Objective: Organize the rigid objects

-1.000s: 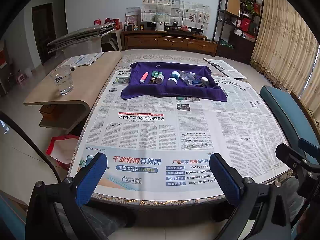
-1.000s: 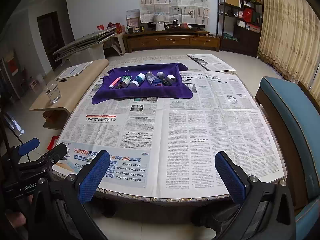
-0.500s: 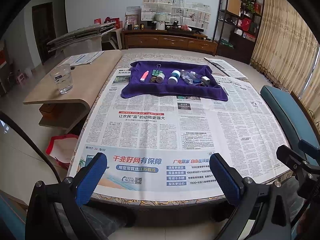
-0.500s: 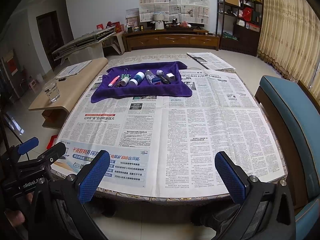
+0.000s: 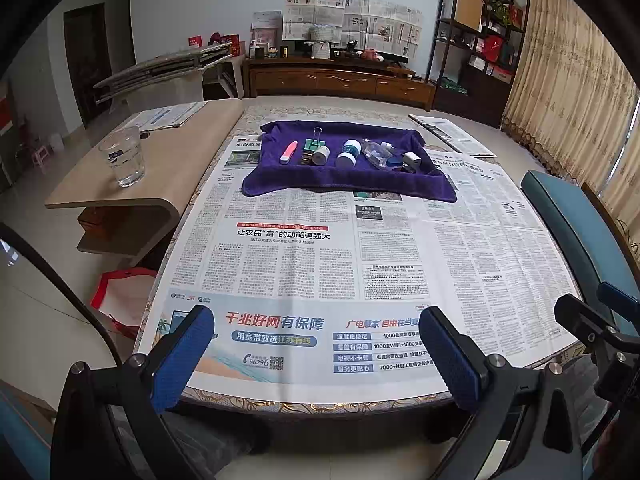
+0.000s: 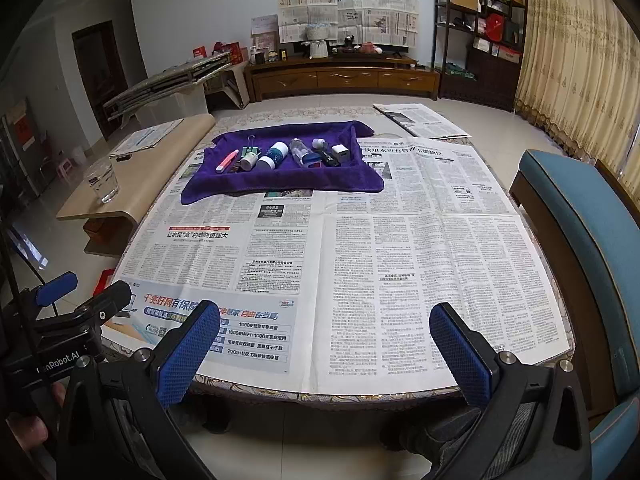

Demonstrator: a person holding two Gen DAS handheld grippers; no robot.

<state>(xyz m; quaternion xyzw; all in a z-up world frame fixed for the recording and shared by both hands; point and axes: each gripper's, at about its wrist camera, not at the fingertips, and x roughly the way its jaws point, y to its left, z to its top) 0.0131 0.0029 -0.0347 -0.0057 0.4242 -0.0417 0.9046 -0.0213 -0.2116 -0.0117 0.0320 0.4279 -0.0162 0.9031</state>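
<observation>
Two grippers hang at the bottom of their frames, over the near edge of the tabletop (image 5: 520, 264). The left gripper (image 5: 316, 350) has its fingers (image 5: 182, 354) spread wide with nothing between them, and the right gripper (image 6: 324, 346) is likewise wide open and holds nothing.

All the small rigid items lie well apart from both, in the upper middle of each frame, on a purple cloth (image 5: 344, 182) spread over the newspaper (image 5: 304, 264). They sit in a rough row: a pink pen-like piece (image 5: 289, 152) at the left end, then a binder clip (image 5: 317, 141), a small white roll (image 5: 321, 155), a teal-and-white jar (image 5: 347, 153), a clear bottle (image 5: 375, 153) lying on its side, and a white cube-shaped plug (image 5: 412, 159) at the right end. Some dark items beside the bottle are too small to identify.

As for progress, the row on the cloth looks fairly tidy, with no loose items seen elsewhere on the newspaper. That fits a finished arrangement with the grippers drawn back, but equally a set of items laid out and awaiting sorting; the pictures do not settle which. A drinking glass (image 5: 123, 157) stands on the side table (image 5: 120, 200) at the left of the frame, apart from everything.
</observation>
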